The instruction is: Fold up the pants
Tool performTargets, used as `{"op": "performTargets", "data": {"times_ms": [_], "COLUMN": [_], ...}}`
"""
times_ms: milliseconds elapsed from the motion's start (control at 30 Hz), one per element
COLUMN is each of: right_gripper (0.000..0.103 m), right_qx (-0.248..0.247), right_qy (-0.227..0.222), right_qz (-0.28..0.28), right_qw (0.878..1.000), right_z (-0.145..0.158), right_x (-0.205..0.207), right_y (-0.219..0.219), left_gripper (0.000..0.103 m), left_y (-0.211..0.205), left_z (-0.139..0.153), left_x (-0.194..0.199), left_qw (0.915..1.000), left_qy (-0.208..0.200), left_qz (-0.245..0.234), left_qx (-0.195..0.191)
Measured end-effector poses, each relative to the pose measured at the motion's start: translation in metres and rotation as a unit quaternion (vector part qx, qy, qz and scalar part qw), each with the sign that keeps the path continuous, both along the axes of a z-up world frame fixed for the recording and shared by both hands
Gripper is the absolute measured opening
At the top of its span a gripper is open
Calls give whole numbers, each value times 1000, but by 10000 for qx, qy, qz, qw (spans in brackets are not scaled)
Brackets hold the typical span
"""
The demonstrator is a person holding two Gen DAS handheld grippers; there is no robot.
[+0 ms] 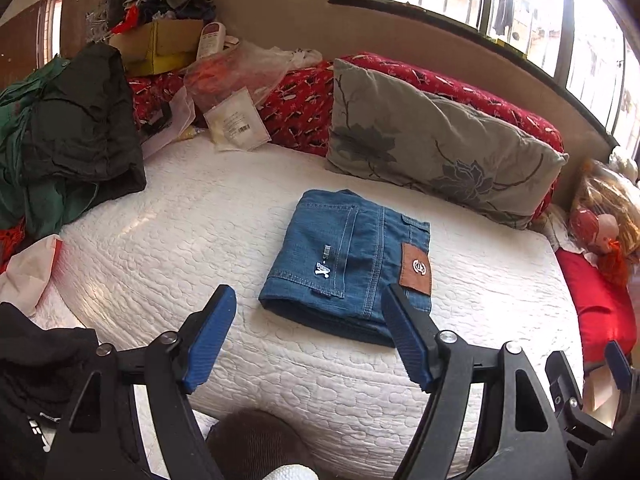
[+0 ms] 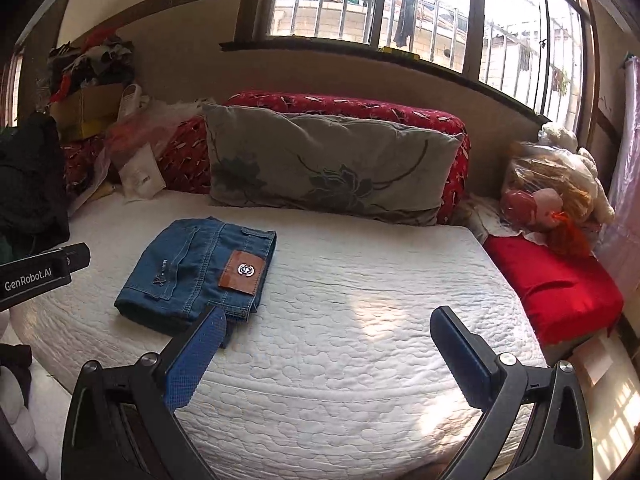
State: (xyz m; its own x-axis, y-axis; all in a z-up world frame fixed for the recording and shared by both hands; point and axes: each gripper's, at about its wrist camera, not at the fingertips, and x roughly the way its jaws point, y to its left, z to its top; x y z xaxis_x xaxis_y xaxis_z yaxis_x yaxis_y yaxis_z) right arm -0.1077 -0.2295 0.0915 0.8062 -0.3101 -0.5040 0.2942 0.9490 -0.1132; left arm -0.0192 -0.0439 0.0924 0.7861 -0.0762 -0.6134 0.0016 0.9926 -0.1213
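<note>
A pair of blue jeans [image 1: 348,264] lies folded into a compact rectangle on the white quilted mattress [image 1: 160,240], brown leather patch facing up. My left gripper [image 1: 309,296] hovers above the near edge of the jeans, open, with nothing between its blue pads. In the right wrist view the same jeans [image 2: 192,272] sit left of centre on the mattress [image 2: 380,320]. My right gripper [image 2: 329,314] is open and empty over bare mattress to the right of the jeans, its left pad near their corner. The left gripper's body [image 2: 40,276] shows at the left edge.
A grey floral pillow [image 2: 328,168] leans on a red patterned bolster [image 2: 360,106] behind the jeans. Dark and green clothes [image 1: 72,132] are heaped at the left, with a cardboard box [image 1: 160,44] and plastic bags. A doll [image 2: 552,200] and red cushion [image 2: 556,280] lie at the right.
</note>
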Motion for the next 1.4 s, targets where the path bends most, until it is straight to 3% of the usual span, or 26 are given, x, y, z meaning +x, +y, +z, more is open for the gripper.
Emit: {"op": "performTargets", "data": {"times_ms": [67, 133, 300, 567, 1200, 1400], "right_gripper": [103, 103, 103, 103, 103, 103], "right_qx": [136, 183, 137, 327, 540, 611], "right_qy": [-37, -92, -36, 122, 443, 488], "right_qz": [63, 119, 146, 96, -32, -131], "right_qw": [9999, 9997, 9998, 9993, 9976, 9969], "right_z": [1, 1, -2, -11, -31, -34], "right_x": [1, 1, 3, 10, 23, 24], "right_y": [-1, -1, 3, -6, -23, -33], "left_gripper": [103, 103, 103, 103, 103, 103], "left_y": [1, 0, 1, -7, -32, -40], "left_z": [6, 10, 10, 3, -36, -36], "left_x": [-1, 0, 4, 8, 15, 15], "left_qw": [9998, 9996, 9998, 9996, 9966, 9958], "left_qy": [-191, -220, -139, -104, 538, 390], "left_qz": [57, 4, -141, -200, -456, -530], "left_qx": [87, 172, -68, 162, 421, 638]}}
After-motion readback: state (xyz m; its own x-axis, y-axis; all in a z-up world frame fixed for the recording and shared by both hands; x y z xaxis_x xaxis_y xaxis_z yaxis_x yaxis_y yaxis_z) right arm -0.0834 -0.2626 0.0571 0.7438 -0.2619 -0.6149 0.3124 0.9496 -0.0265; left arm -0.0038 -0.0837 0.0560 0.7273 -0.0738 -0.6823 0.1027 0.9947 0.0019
